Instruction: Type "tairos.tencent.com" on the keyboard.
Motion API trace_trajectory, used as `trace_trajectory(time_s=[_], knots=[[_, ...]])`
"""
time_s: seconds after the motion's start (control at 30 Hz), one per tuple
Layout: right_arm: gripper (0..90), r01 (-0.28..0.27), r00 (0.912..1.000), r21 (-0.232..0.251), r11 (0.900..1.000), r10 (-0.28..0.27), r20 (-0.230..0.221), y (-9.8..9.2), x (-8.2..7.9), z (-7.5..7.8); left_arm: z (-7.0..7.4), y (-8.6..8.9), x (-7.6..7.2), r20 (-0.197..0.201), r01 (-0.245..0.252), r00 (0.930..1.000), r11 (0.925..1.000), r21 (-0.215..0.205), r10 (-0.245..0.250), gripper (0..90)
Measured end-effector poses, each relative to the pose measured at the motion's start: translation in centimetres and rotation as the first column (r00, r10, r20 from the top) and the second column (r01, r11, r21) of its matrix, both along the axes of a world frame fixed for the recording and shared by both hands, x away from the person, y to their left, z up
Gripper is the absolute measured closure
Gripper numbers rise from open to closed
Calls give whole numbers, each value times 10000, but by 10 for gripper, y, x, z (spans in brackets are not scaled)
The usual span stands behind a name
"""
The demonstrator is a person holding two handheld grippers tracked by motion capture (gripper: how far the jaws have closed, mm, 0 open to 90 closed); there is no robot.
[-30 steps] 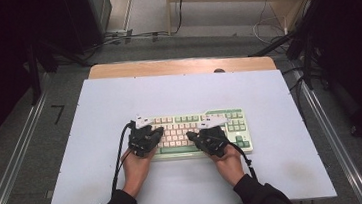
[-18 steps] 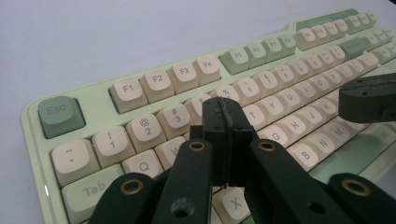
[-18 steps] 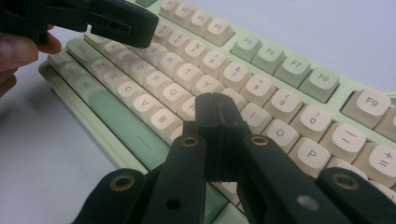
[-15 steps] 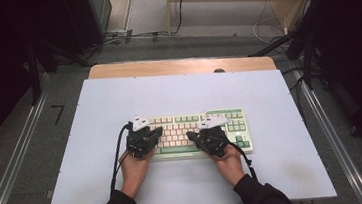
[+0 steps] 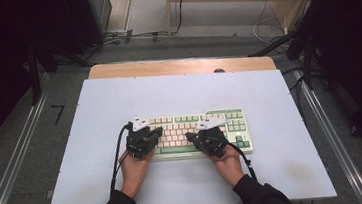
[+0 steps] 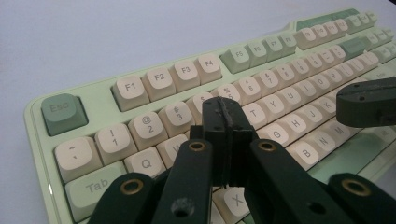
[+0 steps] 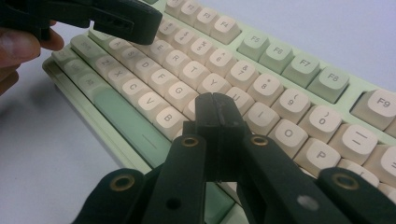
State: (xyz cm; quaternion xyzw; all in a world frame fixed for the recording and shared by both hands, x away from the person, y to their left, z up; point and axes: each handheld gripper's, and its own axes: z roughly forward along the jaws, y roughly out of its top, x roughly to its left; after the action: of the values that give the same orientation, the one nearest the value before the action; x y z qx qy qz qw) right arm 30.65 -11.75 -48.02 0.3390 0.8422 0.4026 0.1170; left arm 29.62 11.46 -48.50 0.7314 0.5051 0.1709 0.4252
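Mint-green keyboard with cream keys [image 5: 199, 133] lies unmoved since a second ago, left gripper [image 6: 223, 119] and right gripper [image 7: 219, 112] pressed together, empty, poised over its letter keys.

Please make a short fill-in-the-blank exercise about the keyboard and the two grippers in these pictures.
1. The keyboard has a pale ____ case.
2. The fingers of the left gripper are pressed ____, with nothing between them.
3. The right gripper hovers over the keys near the letter ____.
4. The grey-green key in the keyboard's top left corner reads ____.

Missing words: green; together; U; Esc
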Motion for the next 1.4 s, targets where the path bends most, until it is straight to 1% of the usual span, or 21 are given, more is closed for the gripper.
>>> trace_trajectory(time_s=[0.57, 0.8, 0.93, 1.13, 1.4], knots=[[873, -213, 9997, -110, 9997, 212, -97, 8, -1, -5, 0, 0, 0, 9, 3, 10000, 10000, -61, -3, 900], [873, -283, 9995, -125, 9995, 281, -137, 10, -1, -6, 1, 0, -1, 86, -21, 10000, 10000, -82, 22, 900], [873, -295, 9995, -138, 9995, 293, -148, 11, -2, -6, 2, 1, -1, 114, -18, 9999, 9999, -136, 19, 900], [873, -292, 9995, -174, 9994, 290, -159, 11, -2, -7, 2, 0, -2, 95, 43, 9999, 9999, -128, -42, 900], [873, -322, 9994, -224, 9992, 318, -165, 11, -1, -8, 2, 1, -2, 110, 4, 9999, 9999, -135, -3, 900]])
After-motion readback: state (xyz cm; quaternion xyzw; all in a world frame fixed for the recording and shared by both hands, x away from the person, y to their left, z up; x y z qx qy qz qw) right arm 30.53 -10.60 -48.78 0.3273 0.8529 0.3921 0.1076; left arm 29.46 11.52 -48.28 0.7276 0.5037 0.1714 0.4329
